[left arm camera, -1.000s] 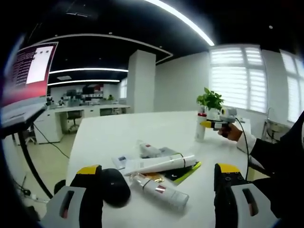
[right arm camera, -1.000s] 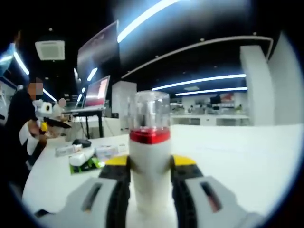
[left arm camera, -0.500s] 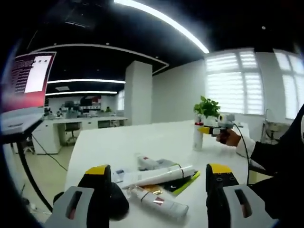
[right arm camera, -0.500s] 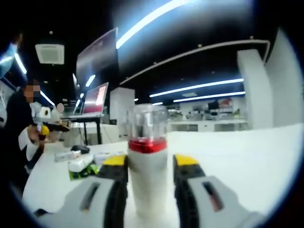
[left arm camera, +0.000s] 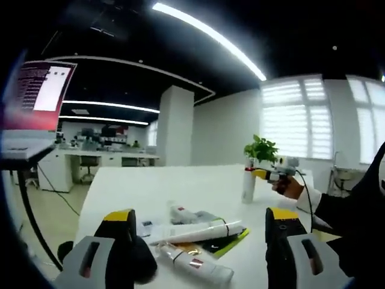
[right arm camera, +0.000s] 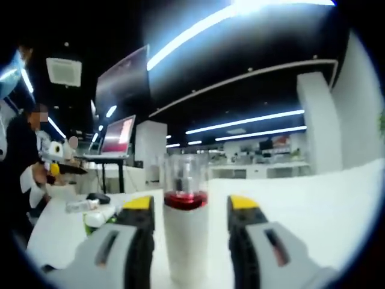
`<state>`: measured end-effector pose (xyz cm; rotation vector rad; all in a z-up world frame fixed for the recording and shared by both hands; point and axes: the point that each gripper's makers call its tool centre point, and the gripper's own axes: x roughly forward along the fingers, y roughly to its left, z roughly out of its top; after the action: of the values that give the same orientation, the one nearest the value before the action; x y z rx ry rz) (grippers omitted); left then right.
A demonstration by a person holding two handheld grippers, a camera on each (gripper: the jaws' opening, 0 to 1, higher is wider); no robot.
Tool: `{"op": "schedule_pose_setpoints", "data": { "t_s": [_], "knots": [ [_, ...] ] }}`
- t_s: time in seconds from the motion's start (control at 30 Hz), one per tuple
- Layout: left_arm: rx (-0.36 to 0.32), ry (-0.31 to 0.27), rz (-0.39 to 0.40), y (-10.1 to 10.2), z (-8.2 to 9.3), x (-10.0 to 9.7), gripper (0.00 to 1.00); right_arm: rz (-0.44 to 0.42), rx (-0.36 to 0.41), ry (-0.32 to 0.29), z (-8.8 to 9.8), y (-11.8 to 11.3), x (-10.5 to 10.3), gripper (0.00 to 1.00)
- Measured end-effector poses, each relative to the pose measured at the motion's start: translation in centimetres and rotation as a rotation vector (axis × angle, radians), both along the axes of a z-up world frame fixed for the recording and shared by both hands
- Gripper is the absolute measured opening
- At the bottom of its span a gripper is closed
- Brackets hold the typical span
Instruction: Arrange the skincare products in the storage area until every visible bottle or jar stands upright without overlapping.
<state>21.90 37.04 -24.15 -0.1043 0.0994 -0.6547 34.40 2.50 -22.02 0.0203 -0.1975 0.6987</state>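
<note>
No label text is legible on the upright bottle [right arm camera: 186,232]

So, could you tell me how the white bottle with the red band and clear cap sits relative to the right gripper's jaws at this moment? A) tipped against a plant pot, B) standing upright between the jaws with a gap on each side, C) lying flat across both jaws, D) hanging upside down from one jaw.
B: in the right gripper view the white bottle stands upright on the table between the right gripper jaws, with a gap on each side.
</note>
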Motion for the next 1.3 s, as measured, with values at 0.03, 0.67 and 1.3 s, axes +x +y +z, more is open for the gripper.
{"op": "schedule_pose_setpoints", "data": {
  "t_s": [0.03,0.67,1.3],
  "knots": [
    [0.004,0.002,0.005,0.1,-0.1,0.1,0.94,-0.004,0.007,-0.009,0.2,-0.1,-0.1,0.53],
    [0.006,0.028,0.012,0.4,-0.3,0.3,0.99,-0.054,0.027,-0.418,6.8,1.1,-5.0,0.88],
    [0.022,0.054,0.009,0.6,-1.3,0.3,0.97,0.124,-0.09,-0.526,5.9,6.8,-7.9,0.65]
  ]
}}
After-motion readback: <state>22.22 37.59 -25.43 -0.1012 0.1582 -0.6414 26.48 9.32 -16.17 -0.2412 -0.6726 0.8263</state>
